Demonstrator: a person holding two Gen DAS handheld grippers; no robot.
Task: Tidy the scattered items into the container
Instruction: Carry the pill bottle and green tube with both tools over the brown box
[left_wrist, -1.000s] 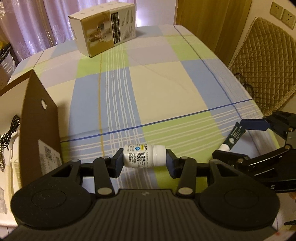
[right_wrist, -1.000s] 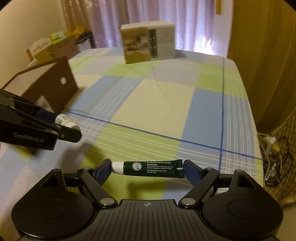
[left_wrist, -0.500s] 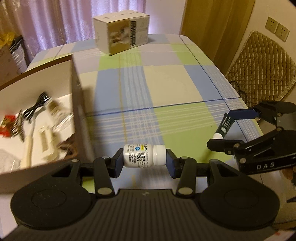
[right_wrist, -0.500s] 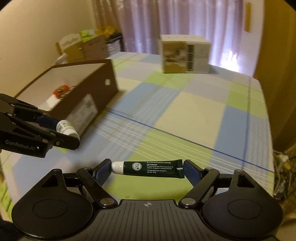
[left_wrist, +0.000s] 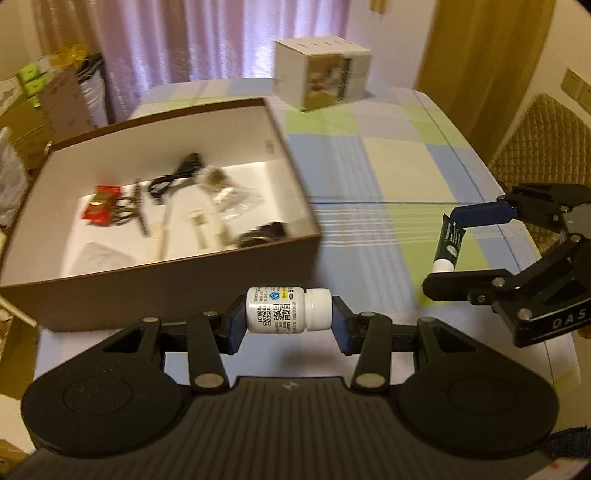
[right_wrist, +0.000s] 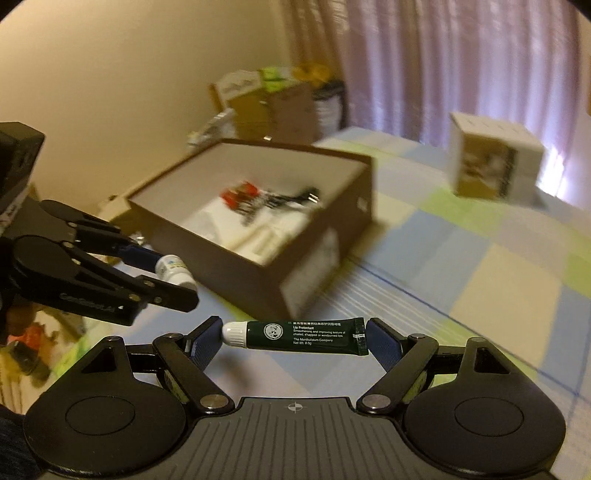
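Left hand-held gripper (left_wrist: 289, 320) clamps a white pill bottle (left_wrist: 288, 309) sideways between its pads, just short of the brown box's (left_wrist: 166, 284) near wall. Right hand-held gripper (right_wrist: 295, 334) pinches a dark green lip-balm tube (right_wrist: 295, 335) end to end, above the checked desk (right_wrist: 480, 266), beside that open box, which holds a cable and small clutter.

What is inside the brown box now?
The brown box holds a red packet, a black cable, pale sticks and a dark bundle. Blur hides detail; the near wall covers the nearest floor.
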